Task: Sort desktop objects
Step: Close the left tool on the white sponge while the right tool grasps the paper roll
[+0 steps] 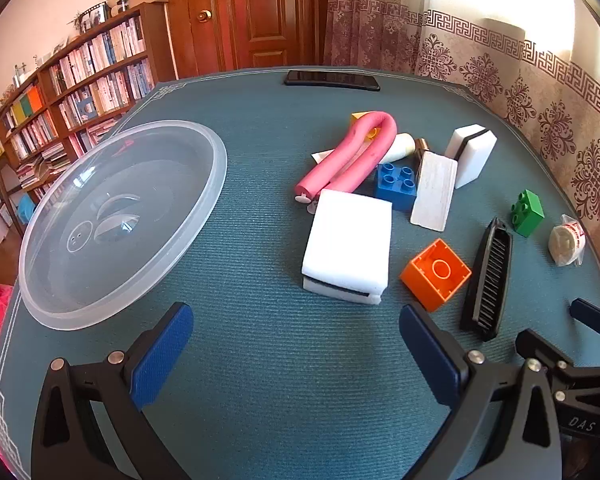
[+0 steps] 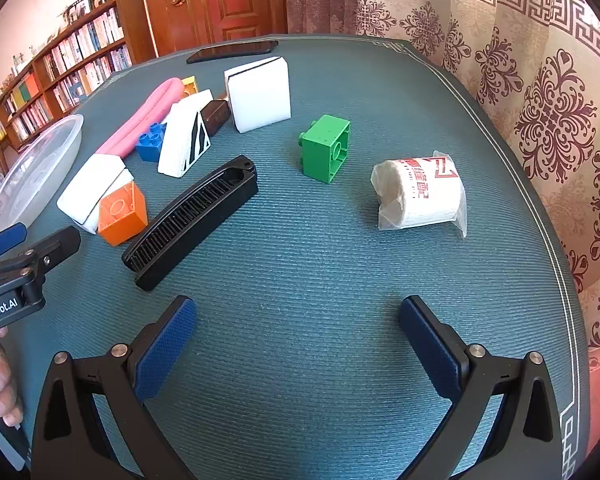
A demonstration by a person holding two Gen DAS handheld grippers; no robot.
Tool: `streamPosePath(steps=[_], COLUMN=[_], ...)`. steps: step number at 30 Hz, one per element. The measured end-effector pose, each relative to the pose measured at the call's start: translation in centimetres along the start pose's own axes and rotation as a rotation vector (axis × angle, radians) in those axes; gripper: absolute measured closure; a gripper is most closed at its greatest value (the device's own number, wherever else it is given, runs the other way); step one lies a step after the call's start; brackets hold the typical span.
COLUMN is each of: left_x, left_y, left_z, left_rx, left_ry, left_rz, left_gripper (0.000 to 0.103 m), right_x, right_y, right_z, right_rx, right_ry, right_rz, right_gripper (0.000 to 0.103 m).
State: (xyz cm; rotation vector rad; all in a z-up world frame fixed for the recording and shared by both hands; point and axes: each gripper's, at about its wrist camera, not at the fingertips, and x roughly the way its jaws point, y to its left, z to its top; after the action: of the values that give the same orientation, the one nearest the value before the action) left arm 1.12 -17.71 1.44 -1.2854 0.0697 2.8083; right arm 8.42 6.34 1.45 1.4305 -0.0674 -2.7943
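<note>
We read this as barely started: nothing sorted yet, as far as both views show.

Landmark is the clear plastic bowl (image 1: 120, 220), far left on the teal counter (image 1: 260, 360). It holds nothing we can see. Everything else sits right of it, loose on the counter.

Left to right from the bowl:
- pink foam tube (image 1: 348, 156), bent in a U, lying over a yellow block (image 1: 360, 117) that is mostly hidden
- large white sponge (image 1: 350, 246), nearest the bowl of the front items, touching the tube's end
- blue brick (image 1: 397, 182), wedged between tube and a leaning white pad (image 1: 434, 192)
- second white sponge (image 1: 470, 154) behind that pad; a small dark item beside it, too hidden to identify
- orange brick (image 1: 436, 274), open side up, just beside the large sponge
- black comb (image 1: 488, 280), right of the orange brick
- green brick (image 1: 527, 213), on its side, apart from the pile
- wrapped paper roll (image 1: 567, 242), farthest from the bowl, near the counter edge
- black phone (image 1: 332, 80) at the far edge, well behind the pile

Left tool (image 1: 296, 354): blades spread wide, holding nothing, hovering low between bowl and pile.
Right tool (image 2: 298, 346): also spread, holding nothing, in front of comb, green brick and roll.

Remaining, in our judgement: essentially all of it. Every item still needs picking and grouping; the bowl looks like the likely destination, but we can't confirm the sorting rule from here.
</note>
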Motion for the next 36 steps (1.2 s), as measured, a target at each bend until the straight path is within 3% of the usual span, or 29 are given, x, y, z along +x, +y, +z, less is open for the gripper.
streamPosePath(steps=[3, 5, 7, 15, 21, 24, 36], left_x=[0.1, 0.3, 0.5, 1.5, 2.0, 2.3, 3.5], left_y=[-0.3, -0.4, -0.6, -1.3, -1.5, -1.5, -1.1], left_z=[0.3, 0.4, 0.7, 1.3, 1.6, 1.8, 2.1], left_rx=[0.009, 0.016, 0.022, 0.041, 0.048, 0.046, 0.033], left_ry=[-0.002, -0.005, -0.005, 0.007, 0.008, 0.012, 0.035], left_rz=[0.004, 0.006, 0.012, 0.019, 0.017, 0.016, 0.004], left_gripper=[0.0, 0.0, 0.0, 0.0, 0.0, 0.0, 0.0], right_x=[0.0, 3.1, 4.0, 3.2, 3.1, 2.5, 2.9], right_y=[-0.4, 2.4, 3.2, 3.1, 1.5, -0.4, -1.9], right_z=[-0.2, 2.4, 2.4, 2.3, 2.5, 1.0, 3.1], right_rx=[-0.002, -0.006, -0.007, 0.0, 0.055, 0.089, 0.094], right_ry=[-0.002, -0.001, -0.001, -0.005, -0.019, -0.03, -0.065], right_rz=[0.008, 0.009, 0.009, 0.017, 0.026, 0.009, -0.03], right_gripper=[0.0, 0.0, 0.0, 0.0, 0.0, 0.0, 0.0])
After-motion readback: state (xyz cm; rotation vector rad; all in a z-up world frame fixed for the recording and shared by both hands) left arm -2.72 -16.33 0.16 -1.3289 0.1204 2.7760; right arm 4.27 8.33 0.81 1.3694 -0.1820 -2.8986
